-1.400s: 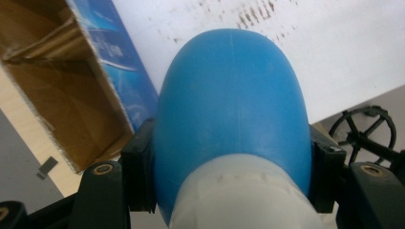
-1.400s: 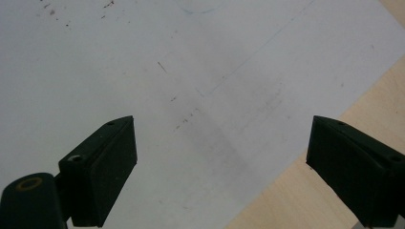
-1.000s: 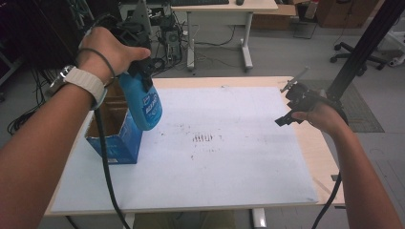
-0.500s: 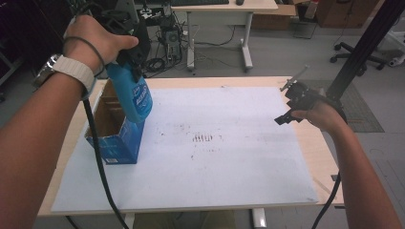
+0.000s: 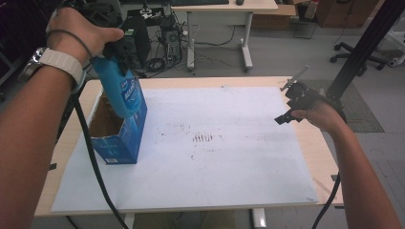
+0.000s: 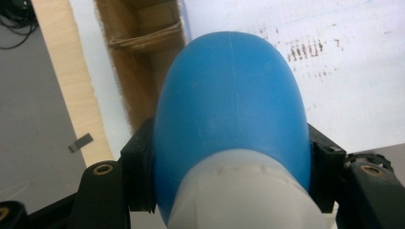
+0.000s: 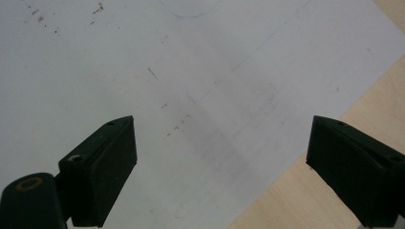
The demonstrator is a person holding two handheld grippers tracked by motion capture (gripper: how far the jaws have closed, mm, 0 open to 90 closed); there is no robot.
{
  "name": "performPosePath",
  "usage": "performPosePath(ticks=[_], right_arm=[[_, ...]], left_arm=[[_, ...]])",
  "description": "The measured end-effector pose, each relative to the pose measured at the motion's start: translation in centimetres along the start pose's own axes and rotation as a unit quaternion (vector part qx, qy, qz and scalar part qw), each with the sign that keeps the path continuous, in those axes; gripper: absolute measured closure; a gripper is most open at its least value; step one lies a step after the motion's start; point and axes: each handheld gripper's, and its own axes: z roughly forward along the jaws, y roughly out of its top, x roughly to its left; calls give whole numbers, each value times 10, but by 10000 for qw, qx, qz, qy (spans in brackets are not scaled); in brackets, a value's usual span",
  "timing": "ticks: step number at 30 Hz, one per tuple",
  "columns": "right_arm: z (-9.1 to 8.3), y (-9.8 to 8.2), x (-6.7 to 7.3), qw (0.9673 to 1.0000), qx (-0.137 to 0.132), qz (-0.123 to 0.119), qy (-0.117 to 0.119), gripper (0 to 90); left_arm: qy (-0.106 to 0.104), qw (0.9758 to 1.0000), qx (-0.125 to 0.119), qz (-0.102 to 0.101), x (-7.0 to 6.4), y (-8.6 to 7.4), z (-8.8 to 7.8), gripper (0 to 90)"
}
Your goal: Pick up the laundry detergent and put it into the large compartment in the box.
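Note:
A blue bottle point(image 5: 120, 90) with a white neck hangs bottom-down over the open top of a blue cardboard box point(image 5: 117, 136) at the table's left. My left gripper point(image 5: 112, 47) is shut on the bottle's upper part. In the left gripper view the black pads point(image 6: 138, 176) press both sides of the blue bottle point(image 6: 231, 109), and the box's brown inside point(image 6: 143, 52) lies beyond it. My right gripper point(image 5: 291, 102) hovers at the table's right edge. In the right gripper view its jaws stand wide apart, open point(image 7: 219, 167), with nothing between them.
A white sheet point(image 5: 215, 143) covers most of the wooden table point(image 5: 320, 157), with dark smudges point(image 5: 203, 138) near its middle. Desks, cables and a computer tower stand on the floor behind. A black post point(image 5: 363, 43) rises at the far right.
My left hand has carried the bottle up and toward the far left, from beside the box's right wall to over its opening. The right hand has stayed in place.

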Motion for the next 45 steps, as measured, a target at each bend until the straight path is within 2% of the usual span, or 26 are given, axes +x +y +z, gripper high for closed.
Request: performPosePath(ticks=[7,23,33,45], right_arm=[[0,-1,-1,10000,-11,32,-9,100],[0,-2,-2,10000,15,40,-35,100],[0,-2,-2,10000,25,64,-72,100],[-1,2,0,9999,45,34,-104,100]], left_arm=[[163,9998,4,-128,11,-1,-1,373],[280,9989,-80,-368,34,-3,7,373],[313,9987,-48,-399,45,-5,24,372],[292,9989,29,-365,52,-8,52,373]])
